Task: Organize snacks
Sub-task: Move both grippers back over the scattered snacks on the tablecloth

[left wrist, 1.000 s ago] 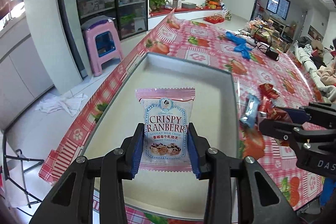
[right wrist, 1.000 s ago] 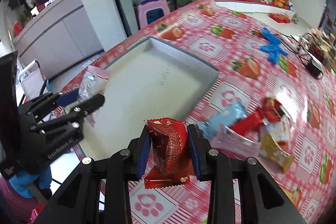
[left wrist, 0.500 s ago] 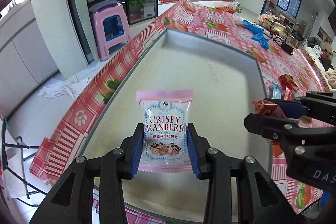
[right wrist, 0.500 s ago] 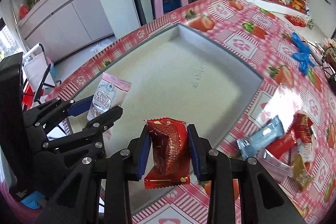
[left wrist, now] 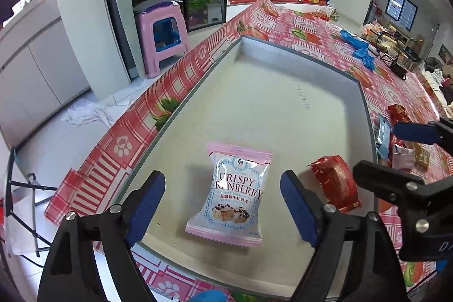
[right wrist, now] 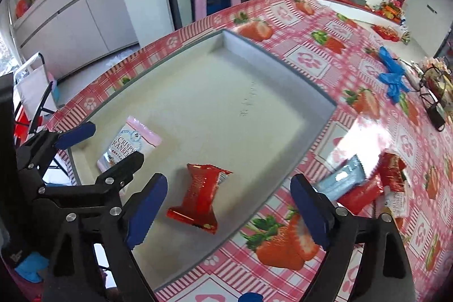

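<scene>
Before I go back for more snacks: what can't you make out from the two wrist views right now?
- Loose wrappers on the strawberry tablecloth: overlapping, partly behind the right gripper; count unclear.
- Pink cranberry nougat packet: in the right wrist view, lower part hidden by the left gripper.
- Red foil packet: in the left wrist view, right edge behind the other gripper.
- Shallow grey tray: near rim cut off.

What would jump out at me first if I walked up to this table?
Probably the pink Crispy Cranberry packet and the red snack packet lying side by side in the shallow grey tray, each between wide-open gripper jaws. Next, the loud strawberry tablecloth, with more wrapped snacks heaped beside the tray.
</scene>
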